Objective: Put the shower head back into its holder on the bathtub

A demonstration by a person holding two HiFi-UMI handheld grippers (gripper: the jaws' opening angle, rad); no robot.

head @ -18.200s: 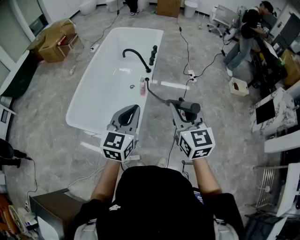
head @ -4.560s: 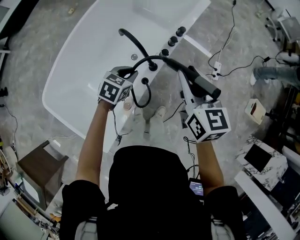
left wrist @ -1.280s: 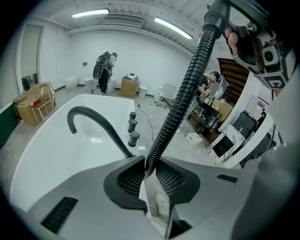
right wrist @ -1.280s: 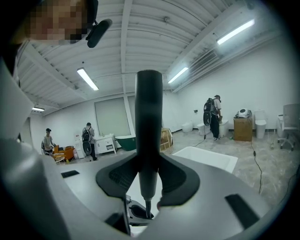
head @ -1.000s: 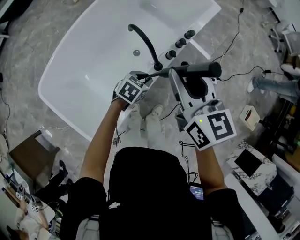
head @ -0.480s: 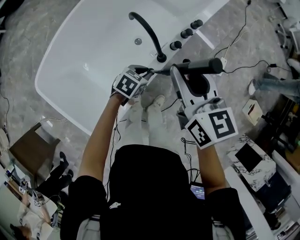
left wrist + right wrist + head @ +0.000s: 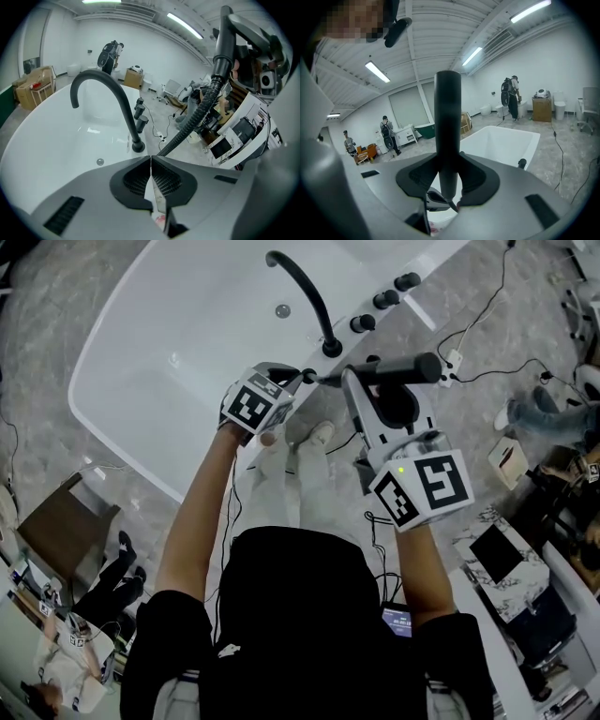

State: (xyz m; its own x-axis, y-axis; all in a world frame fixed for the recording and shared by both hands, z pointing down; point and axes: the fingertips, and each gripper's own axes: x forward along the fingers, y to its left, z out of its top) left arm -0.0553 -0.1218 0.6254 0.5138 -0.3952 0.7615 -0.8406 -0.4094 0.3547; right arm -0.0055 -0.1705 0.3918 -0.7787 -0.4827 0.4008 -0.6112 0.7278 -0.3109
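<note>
My right gripper (image 7: 389,382) (image 7: 449,180) is shut on the black shower head (image 7: 405,368) (image 7: 448,117), gripping its handle, which lies across the jaws just above the tub's near rim. Its ribbed black hose (image 7: 197,112) climbs to the shower head (image 7: 225,37) in the left gripper view. My left gripper (image 7: 294,380) (image 7: 151,161) hangs over the rim beside the faucet base. Its jaws have just been closing and now meet with nothing between them; the hose passes just beyond the tips. A small black fitting (image 7: 307,376) sits on the rim there.
The white bathtub (image 7: 89,381) (image 7: 47,140) fills the upper left. A curved black faucet (image 7: 305,292) (image 7: 117,93) and three black knobs (image 7: 384,301) (image 7: 139,115) stand on its rim. Cables (image 7: 478,324) trail on the floor to the right. A wooden stool (image 7: 56,540) stands at the left.
Both grippers have sunk slightly toward the tub rim. The shower head is still held by the right gripper.
</note>
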